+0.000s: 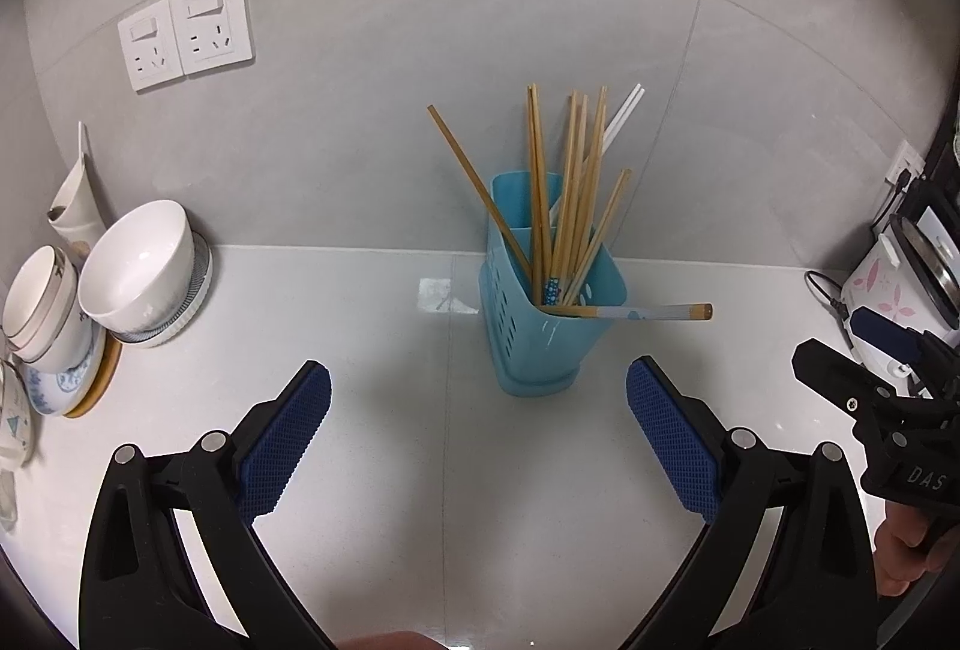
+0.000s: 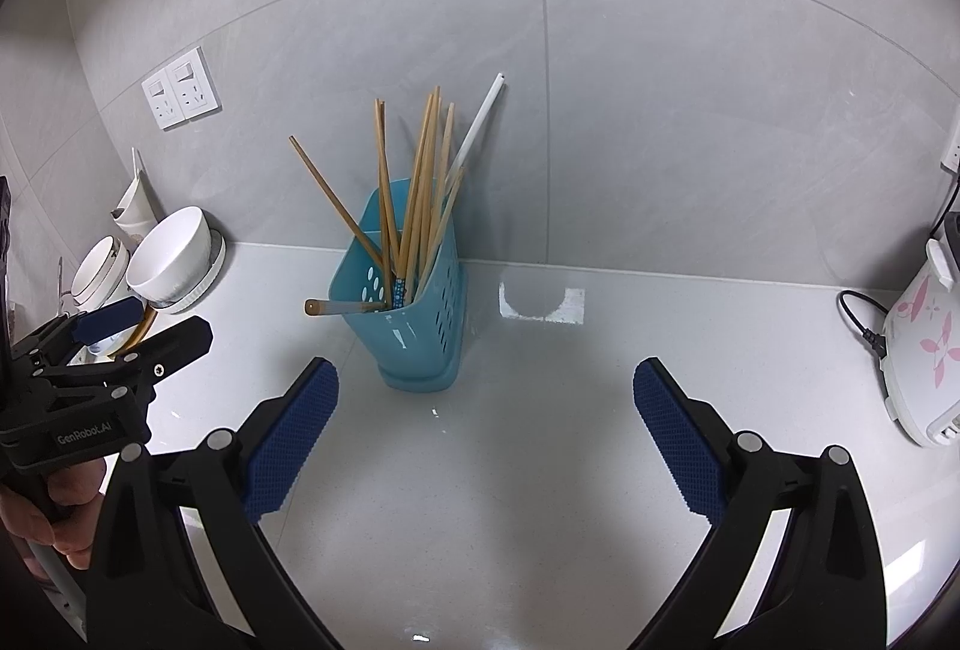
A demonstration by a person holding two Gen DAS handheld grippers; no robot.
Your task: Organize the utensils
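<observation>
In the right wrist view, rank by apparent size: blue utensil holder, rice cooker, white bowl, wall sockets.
1. blue utensil holder
2. rice cooker, cut off at the edge, so its rank is unsure
3. white bowl
4. wall sockets

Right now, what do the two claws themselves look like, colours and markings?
Both match: black plastic linkage arms with silver round pivot pins, ending in blue pads with a fine diamond grip texture. The left claw body reads "GenRobot.AI" in the right view; the right claw shows "DAS" in the left view. No cables visible. Bare hands hold them.
</observation>
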